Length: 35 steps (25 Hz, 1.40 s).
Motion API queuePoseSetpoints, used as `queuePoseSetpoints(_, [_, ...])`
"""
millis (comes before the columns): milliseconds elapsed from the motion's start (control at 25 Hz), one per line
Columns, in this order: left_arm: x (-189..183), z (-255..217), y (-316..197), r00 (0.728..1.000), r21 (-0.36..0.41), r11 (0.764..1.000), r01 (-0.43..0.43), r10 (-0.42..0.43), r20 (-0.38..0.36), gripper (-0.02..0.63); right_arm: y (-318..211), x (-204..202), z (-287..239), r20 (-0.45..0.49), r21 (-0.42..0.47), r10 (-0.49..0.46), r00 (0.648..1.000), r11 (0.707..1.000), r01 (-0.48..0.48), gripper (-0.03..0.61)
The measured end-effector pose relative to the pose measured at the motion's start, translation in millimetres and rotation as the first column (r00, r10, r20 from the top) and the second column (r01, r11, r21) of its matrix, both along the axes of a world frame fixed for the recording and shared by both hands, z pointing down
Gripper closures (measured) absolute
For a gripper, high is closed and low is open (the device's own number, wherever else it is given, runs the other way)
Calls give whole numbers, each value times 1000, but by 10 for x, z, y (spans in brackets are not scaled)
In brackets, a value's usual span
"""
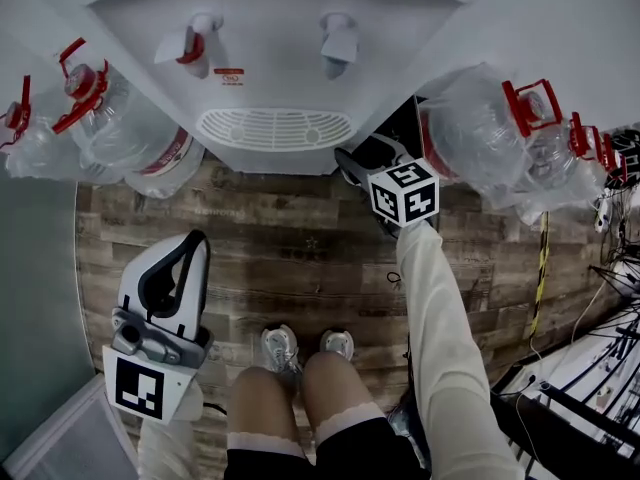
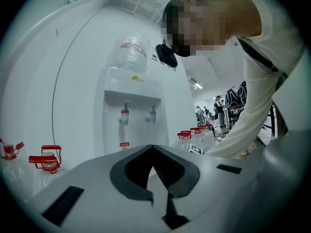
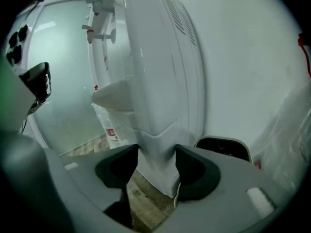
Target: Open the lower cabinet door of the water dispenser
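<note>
The white water dispenser stands ahead of me with its two taps and drip grille; from above, its top hides the lower cabinet door. My right gripper reaches in under the dispenser's front right corner. In the right gripper view the cabinet door's white edge stands between the open jaws of the right gripper, with a pad close on each side. My left gripper hangs back at the lower left, away from the dispenser. The left gripper is shut, with nothing in it.
Clear water bottles with red caps crowd both sides of the dispenser, left and right. Cables and a dark rack lie at the far right. My shoes stand on the wood floor. A dark grey-rimmed object sits behind the door.
</note>
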<state>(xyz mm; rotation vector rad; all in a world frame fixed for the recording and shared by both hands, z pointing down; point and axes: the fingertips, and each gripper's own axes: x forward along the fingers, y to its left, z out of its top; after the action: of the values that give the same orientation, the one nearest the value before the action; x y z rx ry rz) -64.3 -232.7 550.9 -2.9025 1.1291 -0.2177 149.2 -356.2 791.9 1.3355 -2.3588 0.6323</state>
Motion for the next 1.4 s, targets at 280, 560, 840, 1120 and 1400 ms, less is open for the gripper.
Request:
queuePoseSetpoints(280, [341, -4, -68, 997, 4, 999, -47, 47, -55, 614, 20, -9, 16, -59, 1, 23, 998, 1000, -23, 358])
queuePoseSetpoints(560, [751, 56, -63, 991, -10, 993, -114, 113, -71, 614, 66, 53, -10, -74, 27, 67, 995, 998, -65, 393])
queuePoseSetpoints(840, [1069, 143, -97, 984, -16, 983, -180, 180, -4, 614, 60, 72, -4, -38, 66, 52, 998, 997, -49, 406])
queuePoseSetpoints(1120, [1059, 252, -164, 986, -17, 986, -163, 163, 21, 614, -21, 122, 32, -96, 30, -156, 983, 987, 159, 324])
queuePoseSetpoints(1400, [901, 310, -180, 989, -29, 989, -145, 145, 5, 614, -39, 70, 8, -136, -70, -269, 953, 963, 262, 324])
